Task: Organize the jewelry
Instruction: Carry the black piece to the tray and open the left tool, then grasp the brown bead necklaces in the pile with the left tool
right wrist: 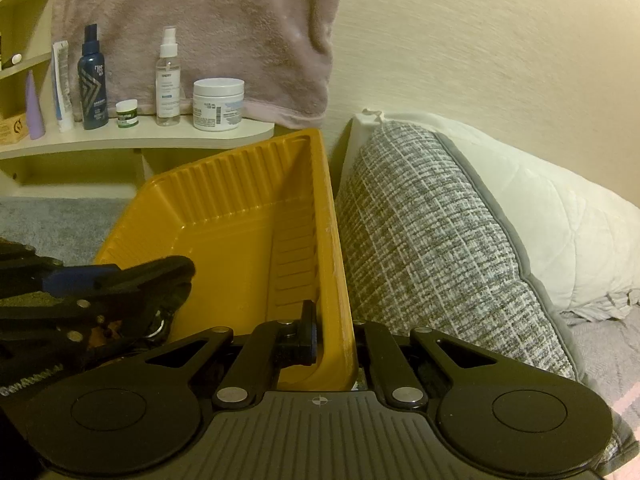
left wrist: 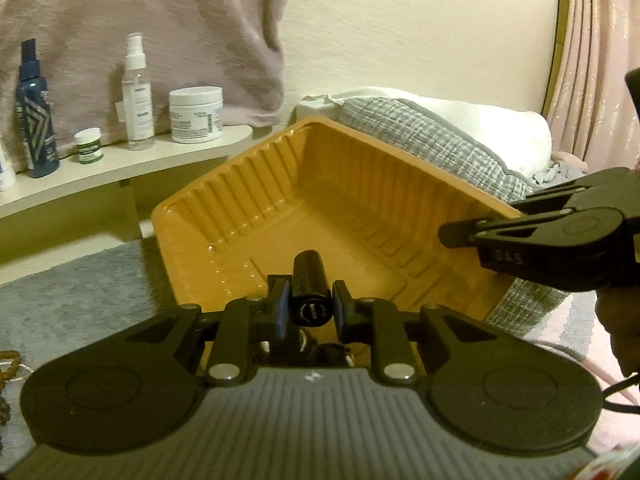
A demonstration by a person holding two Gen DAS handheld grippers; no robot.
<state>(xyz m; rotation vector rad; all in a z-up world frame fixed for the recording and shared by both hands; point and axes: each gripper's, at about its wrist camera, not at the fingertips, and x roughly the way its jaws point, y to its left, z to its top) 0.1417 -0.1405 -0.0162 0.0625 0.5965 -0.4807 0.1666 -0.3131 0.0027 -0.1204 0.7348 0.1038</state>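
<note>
Propped at a tilt against the grey woven cushion [right wrist: 432, 232], with the far corner raised toward the wall: a yellow plastic tray [left wrist: 248, 200], thin-walled and ribbed along the sides. Looks light and springy rather than stiff, likely to flex or skate if pushed on one edge. Best taken at the rim, where the fold lends some strength. Held exactly there by the right hand-held gripper [right wrist: 336, 340], pressed together on the near right wall, one finger inside and the other outside against the cushion. Seems enough to steady it, not to bear much load.

Poised over the tray's near floor: the left hand-held gripper [left wrist: 311, 304], pinching a small black cylinder [left wrist: 311, 280] across its middle, blue pads [left wrist: 283, 308] on either flank, printed end cap facing the camera. Probably a lipstick-like tube or case; contents impossible to tell. Smooth, hard and round, so prone to roll once released on the sloping tray floor and to twist in a loose grip. Mid-body hold looks sound. Lowering close to the floor before letting go would limit rolling.

Barely visible at the left edge of the left wrist view: a brown beaded strand [left wrist: 9, 364], soft and limp, too cropped to judge further.
</note>
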